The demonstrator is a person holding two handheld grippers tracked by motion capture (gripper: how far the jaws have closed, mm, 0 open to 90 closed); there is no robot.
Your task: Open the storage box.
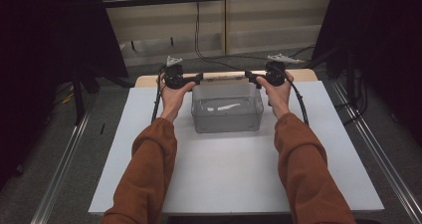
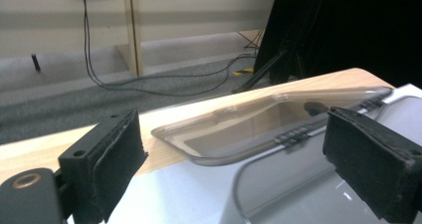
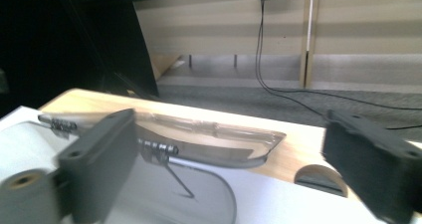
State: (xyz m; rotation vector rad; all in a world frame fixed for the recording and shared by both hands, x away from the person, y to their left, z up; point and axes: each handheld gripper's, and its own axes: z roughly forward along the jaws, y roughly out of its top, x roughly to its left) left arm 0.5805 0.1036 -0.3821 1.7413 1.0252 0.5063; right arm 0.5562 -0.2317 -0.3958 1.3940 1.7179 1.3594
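**Clear lidded bin at the far edge of a white table, flanked by two hand-held grippers**

A white table top rests on a wooden table whose pale edge shows along the far side. Near that far side, centred, stands a clear plastic bin with rounded corners and see-through walls; a small white object lies on its floor, too indistinct to identify. Its transparent lid is swung open backward on dark hinges and lies tilted over the wood strip.

The person's arms, in rust-orange sleeves, reach forward from the near edge, one on each side of the bin. The left hand holds the left gripper at the bin's far-left corner, pointing inward; in the left gripper view its jaws stand wide apart, the lid's rim between them, nothing gripped. The right hand holds the right gripper at the far-right corner, mirrored; its jaws likewise stand wide, straddling the lid's other end without touching it. Black cables trail from both grippers.
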